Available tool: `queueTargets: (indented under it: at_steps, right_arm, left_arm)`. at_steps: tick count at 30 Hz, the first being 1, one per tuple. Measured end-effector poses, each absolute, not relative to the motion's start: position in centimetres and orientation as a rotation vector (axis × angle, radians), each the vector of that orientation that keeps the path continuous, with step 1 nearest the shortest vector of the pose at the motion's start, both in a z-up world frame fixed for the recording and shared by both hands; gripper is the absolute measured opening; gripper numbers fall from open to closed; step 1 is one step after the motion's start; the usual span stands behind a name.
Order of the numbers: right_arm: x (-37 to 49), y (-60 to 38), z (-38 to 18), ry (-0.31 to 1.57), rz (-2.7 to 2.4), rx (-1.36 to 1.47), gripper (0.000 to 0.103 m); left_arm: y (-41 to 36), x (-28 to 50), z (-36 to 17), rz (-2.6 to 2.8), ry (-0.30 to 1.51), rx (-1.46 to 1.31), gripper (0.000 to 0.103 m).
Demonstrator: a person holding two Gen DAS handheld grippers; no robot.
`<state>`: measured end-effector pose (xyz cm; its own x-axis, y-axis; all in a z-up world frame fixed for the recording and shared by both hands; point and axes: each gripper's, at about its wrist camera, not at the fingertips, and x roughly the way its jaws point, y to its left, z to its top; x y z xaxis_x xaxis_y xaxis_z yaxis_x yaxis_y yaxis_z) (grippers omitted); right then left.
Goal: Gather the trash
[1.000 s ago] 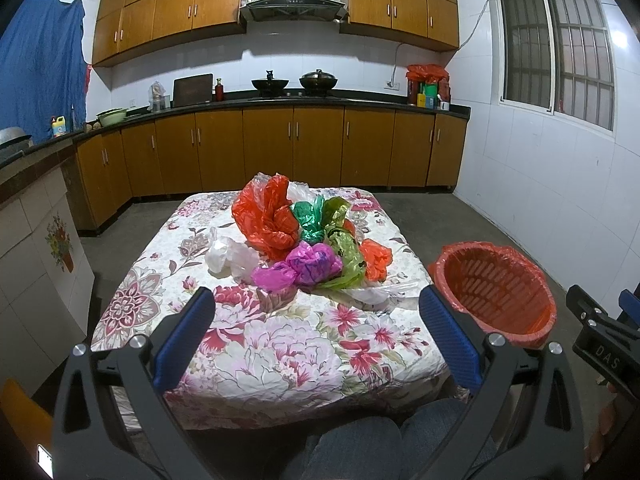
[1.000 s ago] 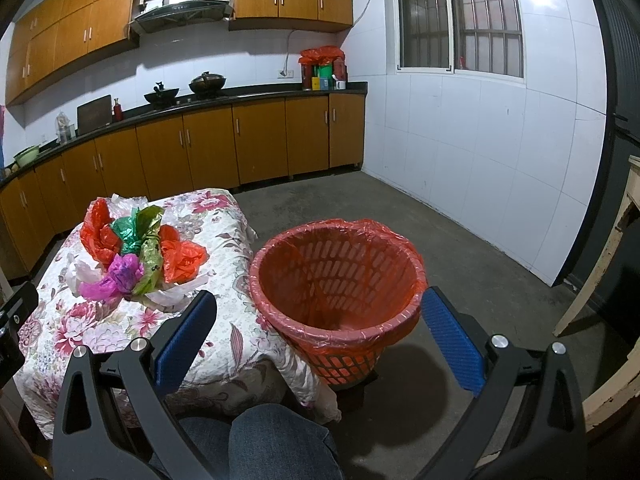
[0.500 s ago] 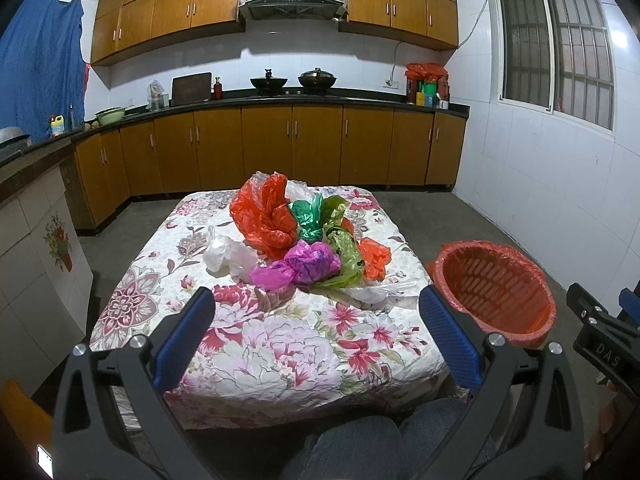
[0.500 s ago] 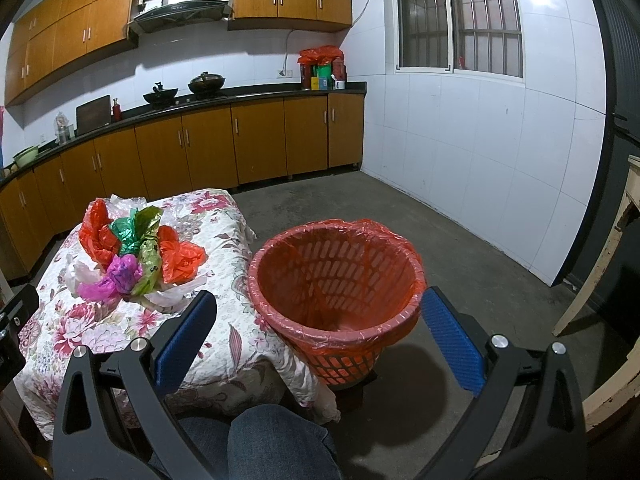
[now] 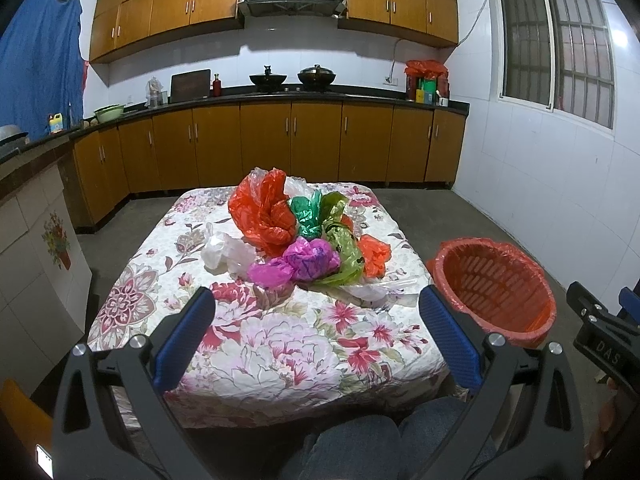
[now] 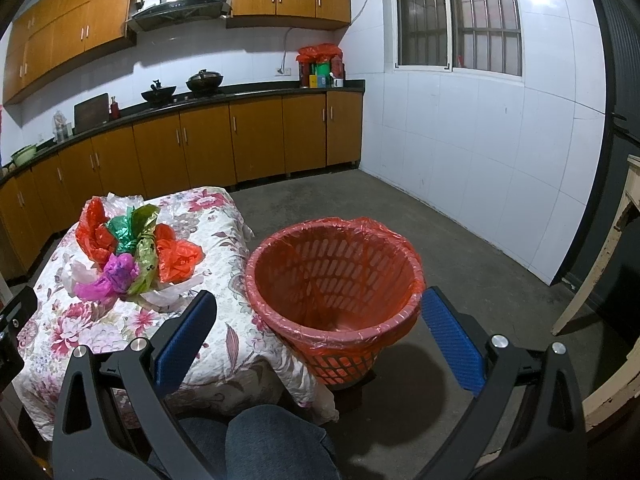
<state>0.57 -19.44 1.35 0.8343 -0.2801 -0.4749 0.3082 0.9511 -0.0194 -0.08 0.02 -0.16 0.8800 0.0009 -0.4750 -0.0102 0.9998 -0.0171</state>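
Note:
A heap of crumpled plastic bags in red, green, magenta, orange and white lies in the middle of the floral-clothed table; the same heap of bags shows at the left of the right wrist view. A red mesh bin lined with a red bag stands on the floor just right of the table, and this bin also appears in the left wrist view. My left gripper is open and empty, short of the heap. My right gripper is open and empty, held near the bin.
Wooden kitchen cabinets and a dark counter with pots run along the back wall. White tiled walls and a barred window close the right side. A person's knee in jeans sits below the grippers. A worn wooden frame stands at far right.
Both views have barely shifted; the grippers stay open and the bags and bin have not moved.

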Motion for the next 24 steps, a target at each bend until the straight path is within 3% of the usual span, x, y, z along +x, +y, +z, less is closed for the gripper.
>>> queueTargets:
  at_steps: [7,20,24]
  right_arm:
    - [1.9,-19.1,1.1,0.503,-0.271,0.049,0.101]
    - [8.5,-15.8,-1.3,0.581,-0.103,0.055,0.101]
    - [11.4,-13.8,-1.9,0.601,-0.023,0.059,0.094]
  left_arm:
    - [1.6,0.6,-1.1,0.056,0.508,-0.035,0.099]
    - [12.1,5.0,-4.2,0.237,0.579,-0.168,0.099]
    - [13.8,6.4,-4.8,0.260,0.582,-0.173,0.099]
